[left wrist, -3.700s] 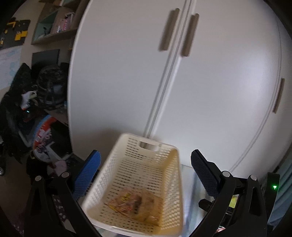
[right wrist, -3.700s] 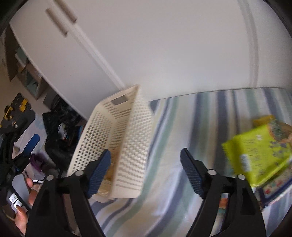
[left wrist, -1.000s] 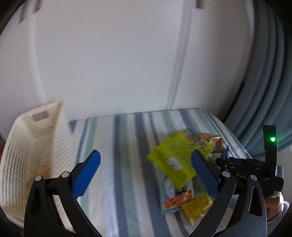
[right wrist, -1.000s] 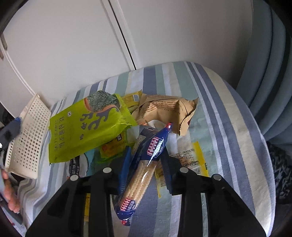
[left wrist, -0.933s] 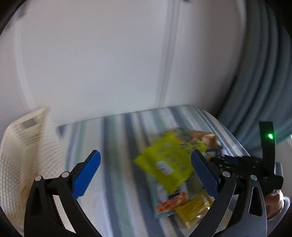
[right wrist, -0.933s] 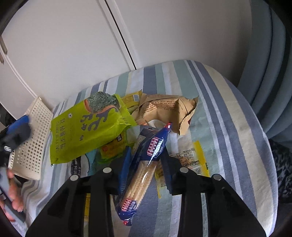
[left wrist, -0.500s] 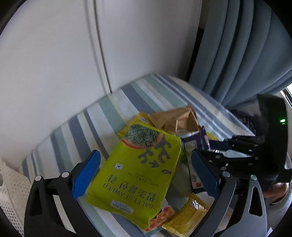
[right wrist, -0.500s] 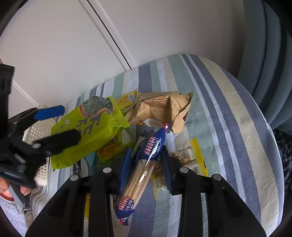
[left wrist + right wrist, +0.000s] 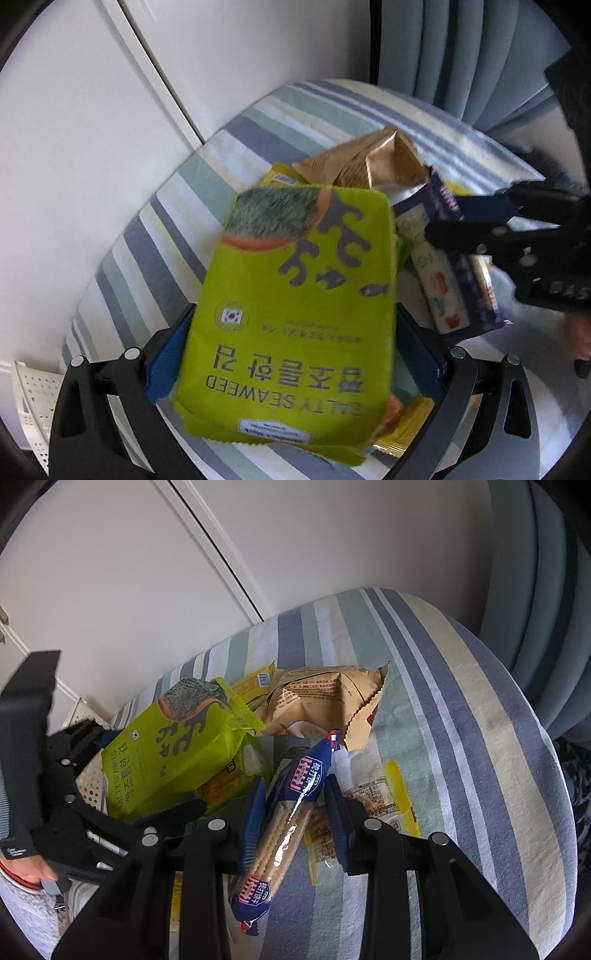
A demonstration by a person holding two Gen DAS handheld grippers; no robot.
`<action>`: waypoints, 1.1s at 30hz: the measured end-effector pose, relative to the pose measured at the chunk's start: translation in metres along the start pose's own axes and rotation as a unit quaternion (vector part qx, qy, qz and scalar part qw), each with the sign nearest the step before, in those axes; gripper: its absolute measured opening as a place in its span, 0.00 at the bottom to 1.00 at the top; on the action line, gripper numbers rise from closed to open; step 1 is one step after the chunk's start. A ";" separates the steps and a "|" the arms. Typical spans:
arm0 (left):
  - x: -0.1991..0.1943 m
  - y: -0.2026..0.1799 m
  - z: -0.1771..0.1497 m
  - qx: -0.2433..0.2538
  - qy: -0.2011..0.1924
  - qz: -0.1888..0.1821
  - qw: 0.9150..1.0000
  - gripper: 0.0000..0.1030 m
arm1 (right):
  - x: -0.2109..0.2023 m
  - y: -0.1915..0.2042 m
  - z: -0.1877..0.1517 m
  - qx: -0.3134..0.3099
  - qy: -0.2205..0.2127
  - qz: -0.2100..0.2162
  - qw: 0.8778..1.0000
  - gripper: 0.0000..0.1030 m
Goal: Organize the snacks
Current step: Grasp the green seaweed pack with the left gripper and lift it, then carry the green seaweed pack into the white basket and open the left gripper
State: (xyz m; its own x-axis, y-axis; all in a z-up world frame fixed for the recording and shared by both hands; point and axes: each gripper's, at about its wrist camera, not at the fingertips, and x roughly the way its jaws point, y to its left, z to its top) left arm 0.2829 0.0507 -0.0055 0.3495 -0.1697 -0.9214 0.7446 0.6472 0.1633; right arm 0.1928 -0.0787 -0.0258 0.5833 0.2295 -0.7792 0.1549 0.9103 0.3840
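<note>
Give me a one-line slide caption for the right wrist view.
Right gripper clamps a blue cracker pack above a snack pile on the striped cloth, beside a green seaweed bag.

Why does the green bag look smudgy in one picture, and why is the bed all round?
Left wrist view: the green bag is slightly motion-blurred, its small print smeared. Right wrist view: sharp, the cracker pack label reads crisply. Both views: fisheye lenses bend the striped bed and darken the corners.

Home bedroom, prob.: a bed w/ striped sheet (image 9: 461, 709) in blue, green & cream, white wardrobe doors (image 9: 74, 110) right behind it, grey-blue curtains (image 9: 535, 590) at the side, snack packets (image 9: 325, 701) piled on the bed.
</note>
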 end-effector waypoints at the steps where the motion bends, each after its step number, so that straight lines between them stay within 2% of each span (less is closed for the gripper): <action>1: 0.003 0.005 0.000 -0.020 0.004 -0.009 1.000 0.98 | 0.000 0.000 0.000 0.002 0.000 0.002 1.000 0.33; 4: 0.006 0.020 -0.003 -0.085 -0.002 -0.029 0.996 0.96 | 0.000 -0.002 0.001 0.005 0.001 0.005 1.000 0.33; 5: 0.006 0.024 -0.005 -0.104 -0.002 -0.039 0.994 0.86 | 0.000 -0.002 0.001 0.005 0.001 0.006 1.000 0.33; 7: 0.003 0.028 -0.009 -0.125 -0.010 -0.043 0.991 0.85 | -0.001 -0.003 0.001 0.006 0.001 0.007 1.000 0.33; 9: -0.005 0.025 -0.013 -0.120 -0.028 -0.041 0.991 0.84 | -0.001 -0.004 0.001 0.007 0.001 0.008 1.000 0.33; 12: -0.020 0.018 -0.018 -0.115 -0.054 -0.026 0.992 0.84 | -0.002 -0.004 0.001 0.007 0.000 0.008 1.000 0.33; 14: -0.036 0.016 -0.024 -0.123 -0.078 -0.002 0.989 0.84 | -0.002 -0.004 0.001 0.008 -0.001 0.009 1.000 0.33; 18: -0.064 0.016 -0.036 -0.148 -0.118 0.043 0.981 0.84 | -0.002 -0.004 0.002 0.007 -0.001 0.011 1.000 0.33; 21: -0.086 0.016 -0.050 -0.170 -0.143 0.091 0.971 0.84 | -0.004 -0.002 0.002 0.001 -0.002 0.016 1.000 0.33; 24: -0.102 0.019 -0.063 -0.199 -0.164 0.122 0.958 0.84 | -0.005 0.007 0.001 -0.012 -0.002 0.016 1.000 0.36; 31: -0.141 0.017 -0.091 -0.238 -0.209 0.218 0.923 0.84 | 0.001 0.022 -0.003 -0.039 0.009 0.020 0.999 0.36; 33: -0.152 0.018 -0.102 -0.252 -0.223 0.235 0.912 0.84 | 0.004 0.025 -0.004 -0.045 0.017 0.023 0.999 0.37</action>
State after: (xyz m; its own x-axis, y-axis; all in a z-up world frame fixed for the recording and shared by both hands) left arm 0.1853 0.1637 0.1021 0.8431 0.0023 -0.5378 0.1354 0.9668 0.2165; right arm 0.1960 -0.0539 -0.0212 0.5610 0.2823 -0.7782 0.0551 0.9252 0.3753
